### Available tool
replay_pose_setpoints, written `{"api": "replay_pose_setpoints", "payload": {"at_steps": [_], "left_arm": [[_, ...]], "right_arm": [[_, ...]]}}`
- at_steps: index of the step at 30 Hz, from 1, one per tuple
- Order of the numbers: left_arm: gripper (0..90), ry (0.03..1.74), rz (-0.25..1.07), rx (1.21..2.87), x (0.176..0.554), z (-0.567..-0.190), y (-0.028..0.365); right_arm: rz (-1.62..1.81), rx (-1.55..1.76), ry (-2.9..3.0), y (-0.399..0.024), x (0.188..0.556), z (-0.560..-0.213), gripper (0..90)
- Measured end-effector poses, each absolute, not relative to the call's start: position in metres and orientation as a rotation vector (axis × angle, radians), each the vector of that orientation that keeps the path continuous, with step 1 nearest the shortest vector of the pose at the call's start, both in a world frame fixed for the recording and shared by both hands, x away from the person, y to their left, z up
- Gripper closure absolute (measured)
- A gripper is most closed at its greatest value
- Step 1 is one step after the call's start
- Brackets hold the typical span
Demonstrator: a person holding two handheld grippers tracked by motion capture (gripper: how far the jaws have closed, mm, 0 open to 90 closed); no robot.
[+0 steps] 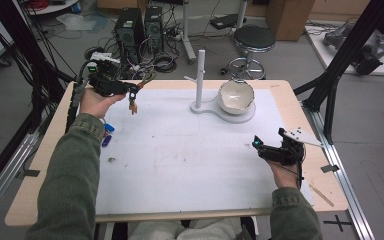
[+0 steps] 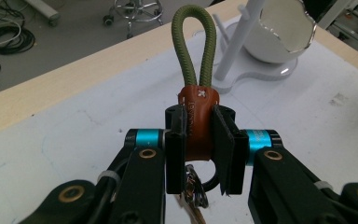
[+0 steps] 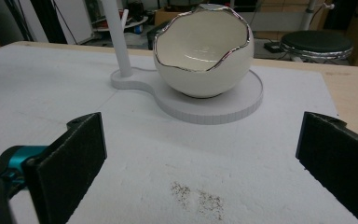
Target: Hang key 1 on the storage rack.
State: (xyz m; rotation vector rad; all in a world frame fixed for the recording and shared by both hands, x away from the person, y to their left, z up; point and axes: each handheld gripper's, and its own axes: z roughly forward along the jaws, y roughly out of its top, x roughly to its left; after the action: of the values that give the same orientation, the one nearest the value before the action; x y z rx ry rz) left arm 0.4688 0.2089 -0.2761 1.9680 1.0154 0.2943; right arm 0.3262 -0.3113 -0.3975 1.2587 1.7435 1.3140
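Nearest, right side of the high view: right tongs [image 1: 266, 146] low over the white mat [image 1: 180, 165], held in the person's hand, pointing toward the far middle of the bench [image 1: 40, 165]. In the right gripper view the two black pads [image 3: 72, 163] stand wide apart with bare mat between them; nothing gripped. A small patch of brown specks [image 3: 198, 198] lies on the mat just ahead of the pads.

Further off, left side: left tongs [image 1: 130, 90] held above the far left corner of the mat, clear of the surface. In the left gripper view the jaws are drawn in close and clamp a key fob [image 2: 198, 121] by its brown leather collar. The fob's olive green cord loop [image 2: 194, 44] stands out past the jaw tips, toward the stand. Below the pads a metal ring with keys [image 2: 193, 189] hangs down; in the high view the same bunch dangles under the tong tips, off the mat.

Farther still, centre right of the mat: a white stand [image 1: 200, 82], an upright post with a short side peg on a flat base. On the round end of that base sits a white eggshell-shaped bowl [image 1: 236, 96] with a jagged silver rim, open side up. Fob and stand are well apart.

Beyond the bench: a black stool [image 1: 253, 40] on the floor.
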Motion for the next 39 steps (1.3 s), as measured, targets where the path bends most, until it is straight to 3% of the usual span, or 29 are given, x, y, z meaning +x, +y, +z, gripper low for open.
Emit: {"api": "replay_pose_setpoints", "payload": {"at_steps": [39], "left_arm": [[75.3, 0.960, 0.214, 1.970, 0.498, -0.273, 0.146]], "right_arm": [[1.323, 1.265, 1.742, -0.314, 0.324, -0.398, 0.6]]}}
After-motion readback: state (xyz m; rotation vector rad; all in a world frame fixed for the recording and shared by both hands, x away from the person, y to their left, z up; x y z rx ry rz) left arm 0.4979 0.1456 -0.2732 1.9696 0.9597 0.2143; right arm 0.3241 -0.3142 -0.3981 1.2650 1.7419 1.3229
